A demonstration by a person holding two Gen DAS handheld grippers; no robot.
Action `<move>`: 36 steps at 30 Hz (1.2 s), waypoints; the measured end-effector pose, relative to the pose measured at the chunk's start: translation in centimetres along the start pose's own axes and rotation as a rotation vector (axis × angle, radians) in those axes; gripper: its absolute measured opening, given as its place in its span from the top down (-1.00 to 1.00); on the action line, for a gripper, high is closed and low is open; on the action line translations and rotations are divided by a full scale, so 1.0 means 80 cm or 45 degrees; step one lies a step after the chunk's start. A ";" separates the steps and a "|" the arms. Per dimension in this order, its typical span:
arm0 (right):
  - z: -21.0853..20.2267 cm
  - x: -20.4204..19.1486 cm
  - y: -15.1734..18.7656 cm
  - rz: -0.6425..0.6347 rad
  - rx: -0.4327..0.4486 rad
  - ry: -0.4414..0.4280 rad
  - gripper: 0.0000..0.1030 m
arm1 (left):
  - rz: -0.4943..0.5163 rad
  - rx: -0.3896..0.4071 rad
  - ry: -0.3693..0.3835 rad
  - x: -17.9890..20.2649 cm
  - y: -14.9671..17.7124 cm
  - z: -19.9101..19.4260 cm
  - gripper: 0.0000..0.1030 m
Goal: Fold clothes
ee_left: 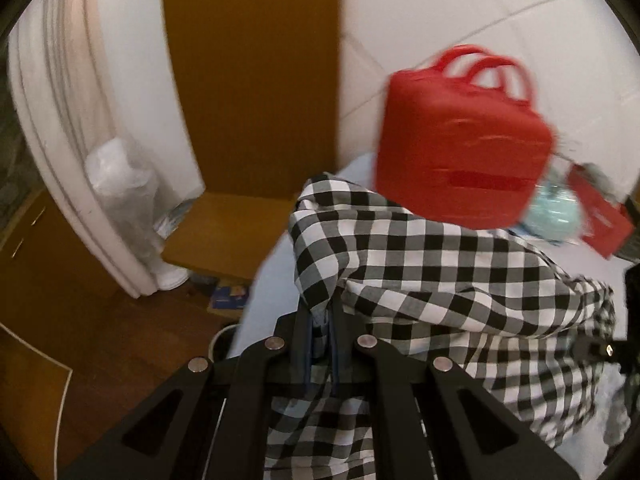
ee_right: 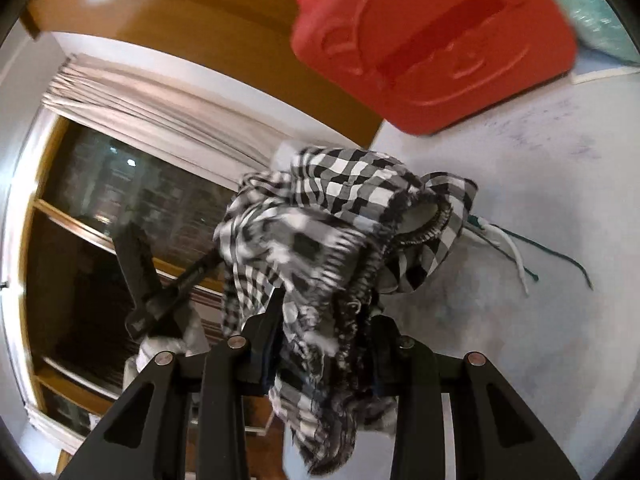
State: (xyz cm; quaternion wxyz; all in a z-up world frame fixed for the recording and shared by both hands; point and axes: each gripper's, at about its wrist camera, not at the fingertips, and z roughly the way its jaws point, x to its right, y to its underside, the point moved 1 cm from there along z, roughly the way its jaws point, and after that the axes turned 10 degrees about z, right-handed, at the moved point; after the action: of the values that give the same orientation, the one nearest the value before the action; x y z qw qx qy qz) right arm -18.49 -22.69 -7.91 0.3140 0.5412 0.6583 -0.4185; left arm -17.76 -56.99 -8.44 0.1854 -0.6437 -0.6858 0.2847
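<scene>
So both grippers are hanging onto the same checkered shirt right now. In the left wrist view the left gripper is clamping down on a bunched edge of the cloth, low and center in the frame, and the rest of the shirt is spreading away from it toward the right and up, draping over the pale bed and running toward the red bag in the upper right. In the right wrist view the right gripper is pinching a thick wad of the same fabric at the bottom center, with the shirt bulging upward into the middle of the frame, and the red bag is sitting at the top right.

The thing that matters for the next move, I reckon: the shirt's long run is stretching between the two grips, and it's still crumpled rather than pulled flat. The other gripper is poking into the left middle of the right wrist view, so the two seem fairly near each other. My guess is they need to be pulling apart along that line to spread the cloth on the bed before any fold. Neither one looks nearer to the loose bulk. Watch that bag, it's sitting near the far end of the cloth.
</scene>
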 end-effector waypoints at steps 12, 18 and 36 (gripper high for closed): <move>0.061 0.026 -0.015 -0.012 -0.026 0.466 -1.00 | -0.064 -0.172 -0.024 -0.046 0.040 0.100 -0.06; 0.061 0.007 0.009 -0.097 -0.036 0.471 -1.00 | -0.046 -0.161 0.030 -0.009 0.058 0.066 -0.11; 0.007 -0.037 0.109 -0.365 0.101 0.623 -1.00 | -0.086 -0.173 0.117 0.075 0.135 -0.018 -0.25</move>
State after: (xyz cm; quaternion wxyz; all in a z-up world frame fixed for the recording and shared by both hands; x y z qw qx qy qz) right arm -9.35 -23.99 -7.42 0.0619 0.5393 0.7674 -0.3411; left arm -9.05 -50.75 -14.80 0.1822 -0.6435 -0.7157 0.2013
